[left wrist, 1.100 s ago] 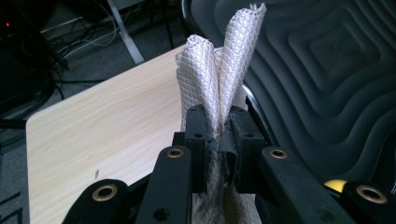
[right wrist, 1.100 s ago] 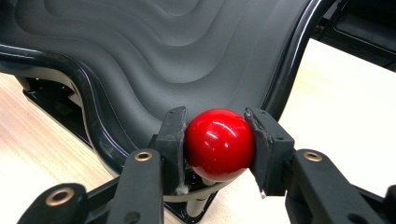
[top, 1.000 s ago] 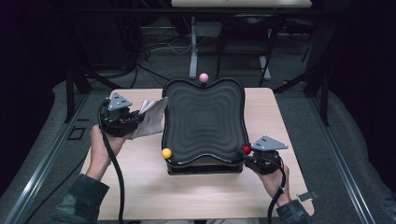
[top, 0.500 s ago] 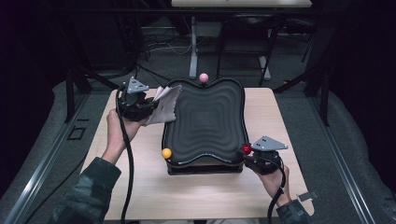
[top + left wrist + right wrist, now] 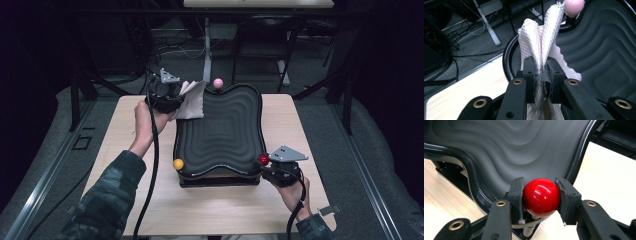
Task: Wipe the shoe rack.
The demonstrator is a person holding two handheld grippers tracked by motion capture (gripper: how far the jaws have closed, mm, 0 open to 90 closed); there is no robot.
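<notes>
A black rippled tray [image 5: 220, 130] on a dark base stands in the middle of the wooden table, with round knobs at its corners. My left gripper [image 5: 172, 97] is at the tray's far left corner, shut on a white mesh cloth [image 5: 191, 101] that drapes over the rim. In the left gripper view the cloth [image 5: 541, 45] stands up folded between the jaws, with the pink knob [image 5: 574, 7] beyond it. My right gripper [image 5: 267, 165] is at the near right corner, shut on the red knob [image 5: 541, 197]. A yellow knob [image 5: 178, 164] marks the near left corner.
The wooden table [image 5: 125, 150] has bare room on both sides of the tray and in front of it. Beyond the far edge are dark frame legs, cables [image 5: 165, 50] and a white table post [image 5: 206, 40]. Each gripper trails a black cable toward the person.
My left gripper has carried the cloth from the tray's left side away and to the right, up to its far left corner. The right gripper has stayed on the red knob.
</notes>
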